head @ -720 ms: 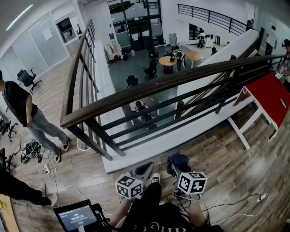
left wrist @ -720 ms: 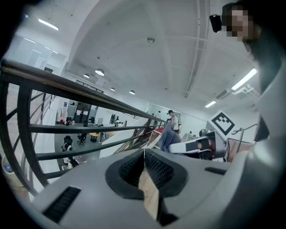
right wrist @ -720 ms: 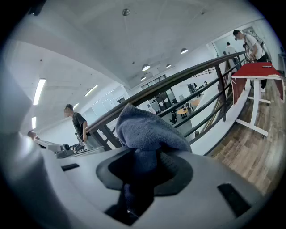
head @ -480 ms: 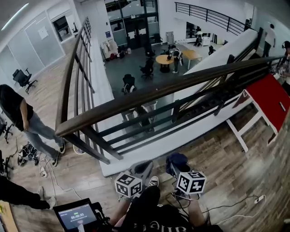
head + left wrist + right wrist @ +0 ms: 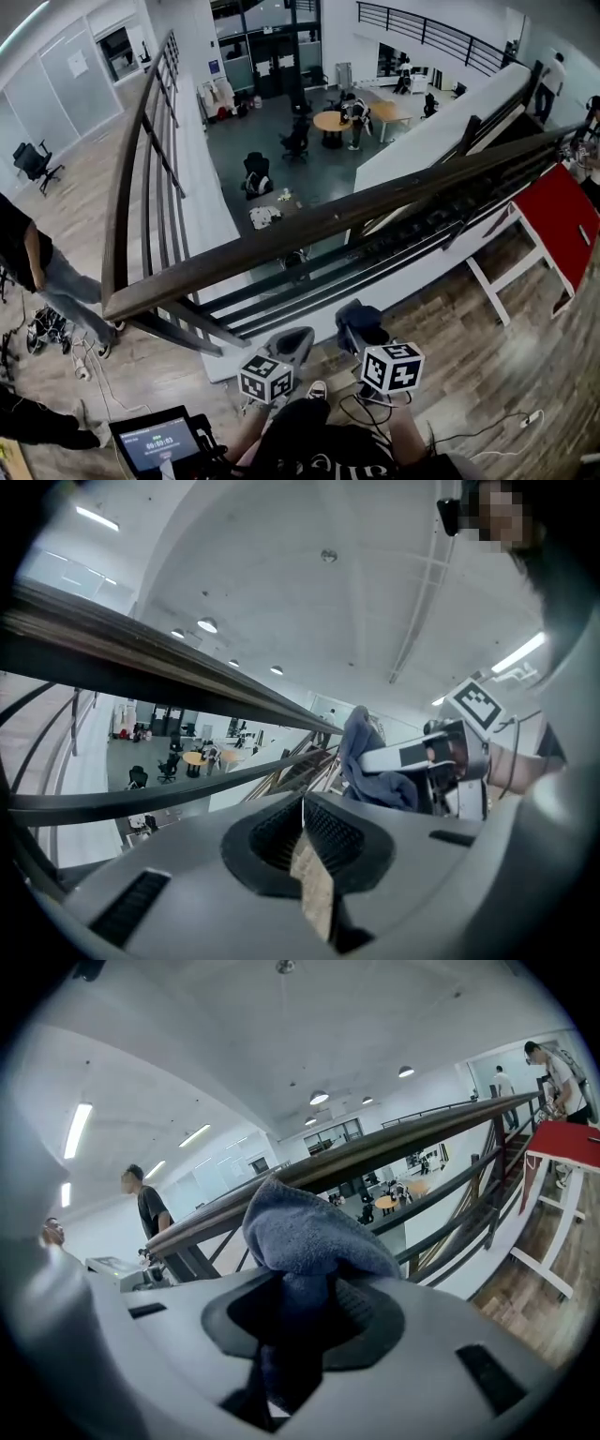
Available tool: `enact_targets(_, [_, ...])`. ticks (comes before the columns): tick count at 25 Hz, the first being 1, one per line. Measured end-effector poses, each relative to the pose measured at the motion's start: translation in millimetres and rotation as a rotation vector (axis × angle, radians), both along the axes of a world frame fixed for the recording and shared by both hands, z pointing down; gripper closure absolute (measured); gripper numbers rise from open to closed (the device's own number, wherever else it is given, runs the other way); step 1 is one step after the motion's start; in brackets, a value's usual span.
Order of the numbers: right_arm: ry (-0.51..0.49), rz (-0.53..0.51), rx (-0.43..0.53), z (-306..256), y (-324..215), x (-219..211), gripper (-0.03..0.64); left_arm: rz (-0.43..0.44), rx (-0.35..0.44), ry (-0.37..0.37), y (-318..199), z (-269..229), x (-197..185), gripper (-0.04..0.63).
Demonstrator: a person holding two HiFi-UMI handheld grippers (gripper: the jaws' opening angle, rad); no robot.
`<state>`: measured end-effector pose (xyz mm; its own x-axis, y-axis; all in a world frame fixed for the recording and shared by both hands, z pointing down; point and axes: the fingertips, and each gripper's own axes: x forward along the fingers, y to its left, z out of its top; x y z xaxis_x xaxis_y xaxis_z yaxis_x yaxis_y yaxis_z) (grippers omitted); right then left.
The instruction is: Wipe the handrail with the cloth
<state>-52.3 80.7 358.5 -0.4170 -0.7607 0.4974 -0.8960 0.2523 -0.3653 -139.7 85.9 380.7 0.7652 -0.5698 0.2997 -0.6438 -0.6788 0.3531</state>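
At your far left a person in a black top point(image 5: 21, 246) stands on the pale wood floor point(image 5: 487, 375). The dark brown wooden handrail point(image 5: 328, 220) crosses in front of you, rising from lower left to upper right, with black metal bars point(image 5: 375, 267) running beneath it.

Your left claw point(image 5: 302, 808) sits low on your side of the railing. Its jaws are pressed together and hold nothing.

Just to its right, your right claw point(image 5: 298, 1321) is clamped on the soft blue-grey cloth point(image 5: 314, 1232). The cloth bunches up in a rounded fold above the jaws and hangs down between them. From the head view it sits below the handrail, near the lower bars, and you cannot tell from the right gripper view whether it touches the rail.

At your far right stands a red-topped counter with white legs point(image 5: 558, 211).
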Motion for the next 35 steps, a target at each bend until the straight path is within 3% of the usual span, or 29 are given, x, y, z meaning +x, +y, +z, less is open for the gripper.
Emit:
enact_targets(16, [0.077,-0.094,0.187,-86.7,-124.9,-51.8,0.508,0.003,-0.021,0.029,-53.0,17.0,-14.1,0.595])
enact_targets(20, [0.117,-0.156,0.235,-95.4,-151.2,-51.2,0.508,-0.044,-0.014,0.028,-66.1,22.8,-0.1,0.595])
enact_targets(28, [0.183,-0.325,0.267,-107.9,-194.2,-104.1,0.508,-0.134,-0.013,0.024,-92.9,12.1,-6.5,0.595])
enact_targets(35, [0.302,-0.416,0.251,-92.9,-230.2,-90.7,0.508,-0.205,-0.009,0.027,-123.0,1.7,10.5,0.595])
